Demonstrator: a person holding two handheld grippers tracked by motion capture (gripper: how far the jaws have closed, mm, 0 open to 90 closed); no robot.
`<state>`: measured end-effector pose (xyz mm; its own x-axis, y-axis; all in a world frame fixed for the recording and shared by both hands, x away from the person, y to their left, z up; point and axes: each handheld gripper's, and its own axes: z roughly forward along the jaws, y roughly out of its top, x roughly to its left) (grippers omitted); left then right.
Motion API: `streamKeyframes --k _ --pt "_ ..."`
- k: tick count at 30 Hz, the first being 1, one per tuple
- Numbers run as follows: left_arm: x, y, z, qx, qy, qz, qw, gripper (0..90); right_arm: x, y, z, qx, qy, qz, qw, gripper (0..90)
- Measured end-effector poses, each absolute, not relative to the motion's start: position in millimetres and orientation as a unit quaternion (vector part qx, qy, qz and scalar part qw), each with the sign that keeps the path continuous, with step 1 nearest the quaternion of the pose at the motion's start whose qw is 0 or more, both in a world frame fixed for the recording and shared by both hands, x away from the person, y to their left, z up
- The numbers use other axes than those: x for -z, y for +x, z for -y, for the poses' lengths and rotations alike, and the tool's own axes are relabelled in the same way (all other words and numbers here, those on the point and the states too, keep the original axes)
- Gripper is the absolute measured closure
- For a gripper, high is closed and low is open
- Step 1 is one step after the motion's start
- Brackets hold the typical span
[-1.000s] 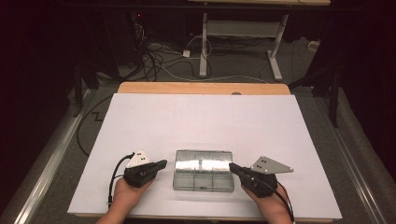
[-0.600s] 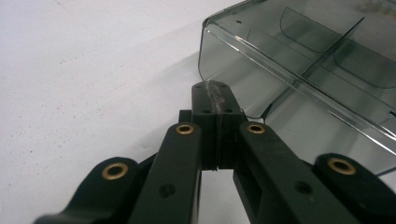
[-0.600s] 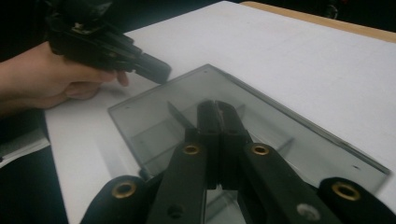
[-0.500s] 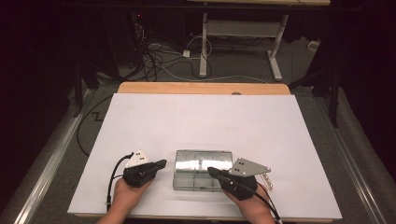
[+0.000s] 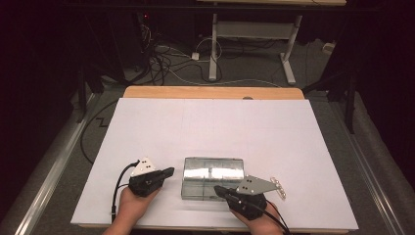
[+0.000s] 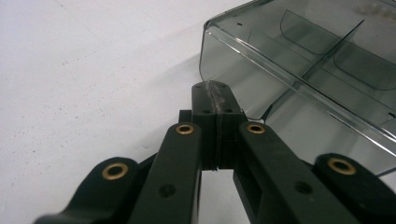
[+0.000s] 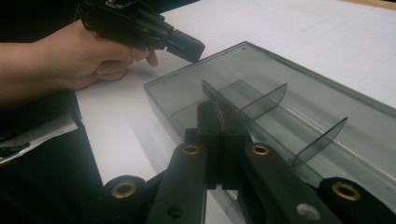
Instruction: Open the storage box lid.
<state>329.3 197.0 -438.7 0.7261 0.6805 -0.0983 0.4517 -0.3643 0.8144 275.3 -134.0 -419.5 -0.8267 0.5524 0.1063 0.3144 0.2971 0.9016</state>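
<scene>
A clear smoky plastic box with inner dividers lies open-topped near the table's front edge. My left gripper rests just left of it, jaws shut and empty. In the left gripper view its tip almost touches the box's corner. My right gripper is at the box's front right, jaws shut. In the right gripper view its tip reaches over the box's near wall, close to a divider. The left gripper in its hand shows beyond the box.
The white table top stretches wide behind and beside the box, with a wooden strip at its far edge. A small pale strip lies right of my right gripper. Cables and desk legs are on the floor beyond.
My right gripper has slid left along the front of the box, from its right end to over its near wall. The left gripper and the box have stayed in place.
</scene>
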Motion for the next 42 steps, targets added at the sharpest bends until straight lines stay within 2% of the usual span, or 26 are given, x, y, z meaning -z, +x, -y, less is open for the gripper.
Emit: streamKeyframes --k 10,24,42 --pt "438.5 328.2 -197.1 -0.127 0.818 -0.337 0.448 87.9 428.0 265.7 125.8 -0.514 0.263 -0.811 0.093 90.0" --pt "438.5 327.8 -197.3 -0.128 0.817 -0.336 0.450 87.8 457.0 264.8 115.7 -0.478 0.263 -0.836 0.051 90.0" --pt "438.5 327.6 -196.6 -0.131 0.818 -0.337 0.447 87.9 459.6 267.6 116.7 -0.462 0.295 -0.834 0.058 90.0"
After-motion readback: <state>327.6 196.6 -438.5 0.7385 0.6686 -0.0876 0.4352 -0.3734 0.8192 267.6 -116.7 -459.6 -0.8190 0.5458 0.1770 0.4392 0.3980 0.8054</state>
